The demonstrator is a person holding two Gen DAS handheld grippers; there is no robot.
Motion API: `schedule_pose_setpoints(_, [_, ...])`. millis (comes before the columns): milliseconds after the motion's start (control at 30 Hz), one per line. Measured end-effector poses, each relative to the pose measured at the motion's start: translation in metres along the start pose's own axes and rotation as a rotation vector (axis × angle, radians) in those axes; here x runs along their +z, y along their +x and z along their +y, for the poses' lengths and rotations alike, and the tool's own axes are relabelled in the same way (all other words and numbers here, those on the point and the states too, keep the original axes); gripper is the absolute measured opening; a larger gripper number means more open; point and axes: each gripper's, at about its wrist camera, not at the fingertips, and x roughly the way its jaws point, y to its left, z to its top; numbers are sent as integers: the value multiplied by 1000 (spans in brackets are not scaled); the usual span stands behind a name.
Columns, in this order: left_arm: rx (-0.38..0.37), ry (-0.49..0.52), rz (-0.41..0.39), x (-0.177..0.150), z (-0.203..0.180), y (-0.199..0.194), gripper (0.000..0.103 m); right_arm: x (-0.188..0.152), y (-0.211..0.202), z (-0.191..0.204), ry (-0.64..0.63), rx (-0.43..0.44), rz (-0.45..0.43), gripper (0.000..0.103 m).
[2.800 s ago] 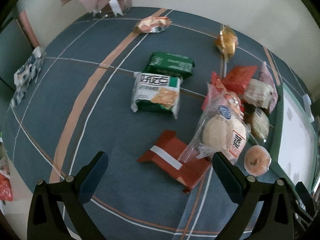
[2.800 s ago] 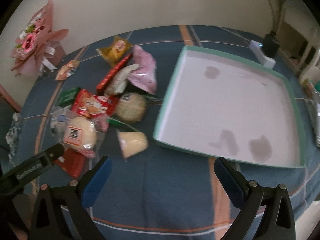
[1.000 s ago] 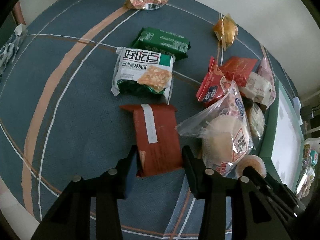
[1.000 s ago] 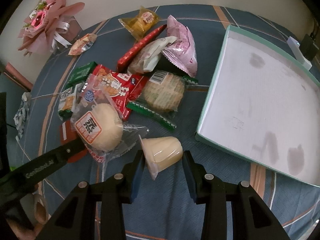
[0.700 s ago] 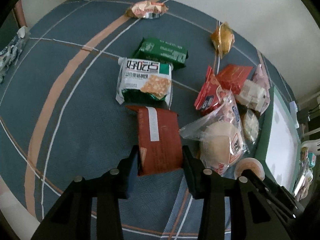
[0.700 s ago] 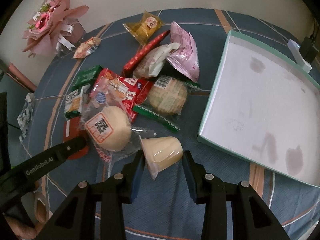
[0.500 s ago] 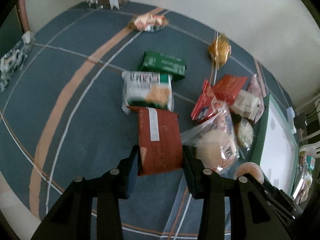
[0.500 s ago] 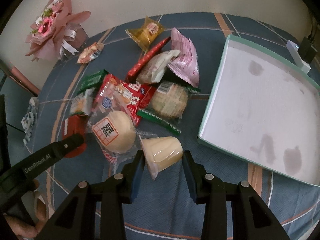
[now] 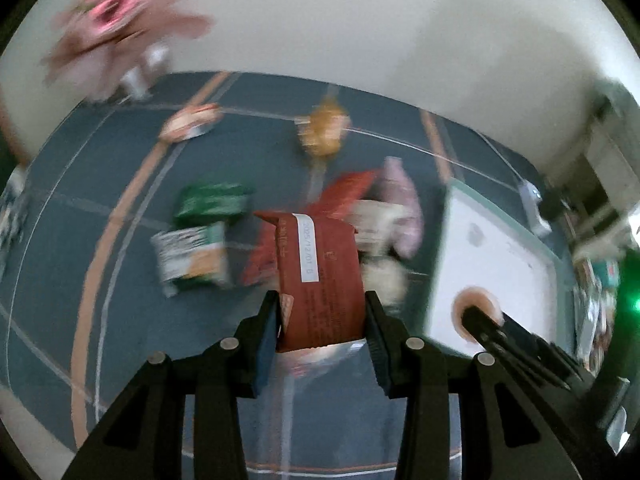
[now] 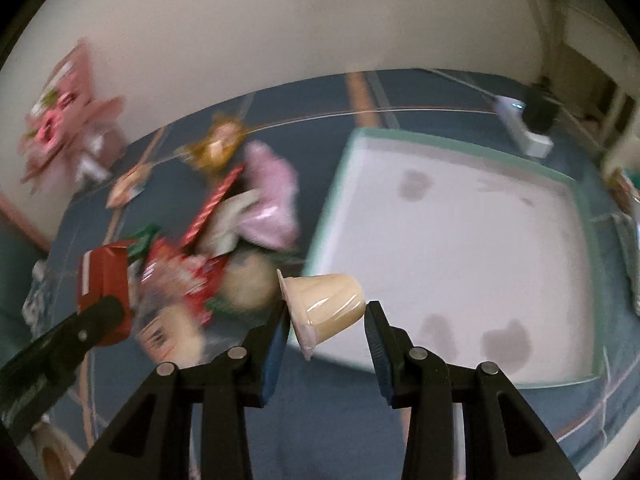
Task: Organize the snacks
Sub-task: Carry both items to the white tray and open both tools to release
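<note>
Lifted since before — left gripper (image 9: 322, 316) clamps the brown-red foil snack packet (image 9: 320, 276), right gripper (image 10: 326, 320) pinches the cream plastic jelly cup (image 10: 326, 304) at the teal-rimmed white tray's (image 10: 576, 184) near-left corner.

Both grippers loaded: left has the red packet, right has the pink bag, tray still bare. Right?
Not quite: the right gripper is shut on the pudding cup, per the right wrist view; the pink bag lies in the pile. The left gripper does hold the red packet, and the tray is bare.
</note>
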Motion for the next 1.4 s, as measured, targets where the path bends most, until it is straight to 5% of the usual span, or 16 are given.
schedule_pose_setpoints(300, [-73, 201, 53, 21, -111, 36, 43, 15, 2, -82, 211, -119, -10, 41])
schedule_pose_setpoints(500, [-81, 257, 88, 20, -152, 71, 43, 18, 5, -129, 332, -175, -10, 41])
schedule_pose_setpoints(900, [-126, 332, 67, 19, -180, 97, 44, 22, 14, -171, 418, -223, 0, 41])
schedule_pose_setpoints(1100, [-92, 306, 98, 15, -171, 95, 62, 23, 14, -168, 402, -223, 15, 42])
schedule_pose_setpoints(1200, [-63, 270, 109, 14, -161, 91, 67, 23, 11, -164, 381, -216, 23, 60])
schedule_pose_setpoints(1233, [-48, 249, 113, 14, -155, 88, 67, 23, 10, -162, 378, -217, 24, 76])
schedule_pose_setpoints(1400, [2, 168, 96, 18, -129, 77, 80, 22, 1, -151, 327, -237, 17, 81])
